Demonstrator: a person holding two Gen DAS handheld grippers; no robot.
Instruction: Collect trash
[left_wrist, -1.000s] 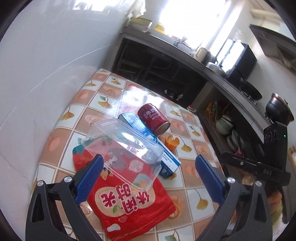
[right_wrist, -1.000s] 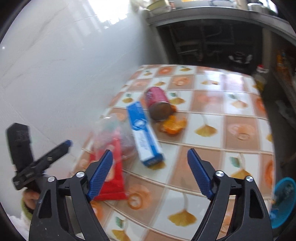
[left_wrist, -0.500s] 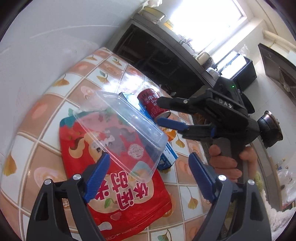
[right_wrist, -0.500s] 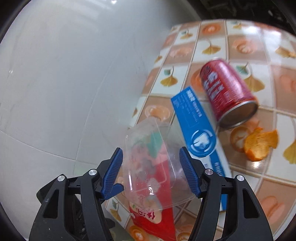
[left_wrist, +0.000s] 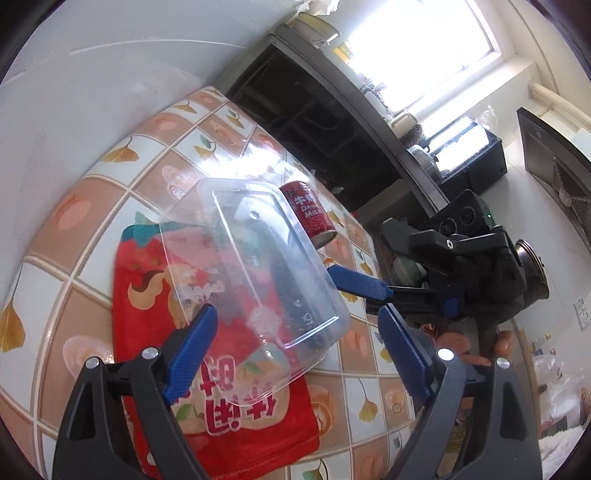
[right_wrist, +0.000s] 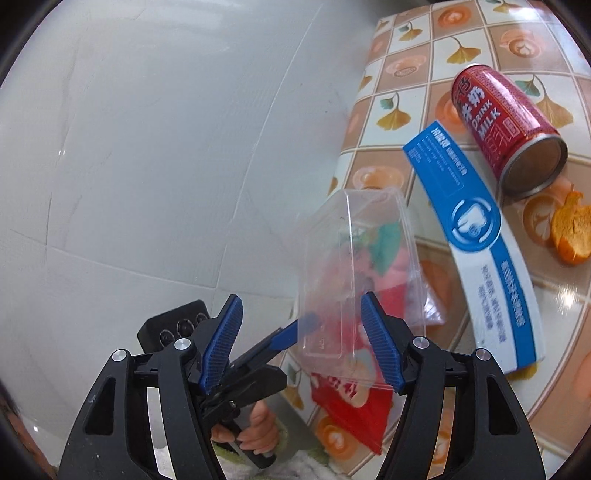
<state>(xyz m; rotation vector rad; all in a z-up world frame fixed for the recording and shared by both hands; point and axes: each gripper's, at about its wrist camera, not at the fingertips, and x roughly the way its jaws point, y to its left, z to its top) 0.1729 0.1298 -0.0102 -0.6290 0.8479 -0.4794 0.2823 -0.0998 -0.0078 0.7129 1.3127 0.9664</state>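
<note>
A clear plastic container (left_wrist: 255, 269) lies upside down on a red snack bag (left_wrist: 214, 391) on the tiled table. My left gripper (left_wrist: 295, 350) is open, its jaws on either side of the container's near end. My right gripper (right_wrist: 301, 343) is open around the container (right_wrist: 354, 273) from the other side, one blue finger (left_wrist: 360, 283) beside its far edge. I cannot tell whether any pad touches it. A red milk can (right_wrist: 506, 125), a blue and white box (right_wrist: 480, 243) and an orange peel (right_wrist: 570, 236) lie beyond.
A white wall (right_wrist: 147, 147) runs along the table's edge. A dark kitchen counter (left_wrist: 351, 110) with pots and a stove stands past the table's far end. The tiled table (left_wrist: 74, 221) shows around the trash.
My right gripper has swung in from the far side and narrowed around the clear container. My left gripper has moved closer to the container. The container now looks tilted up.
</note>
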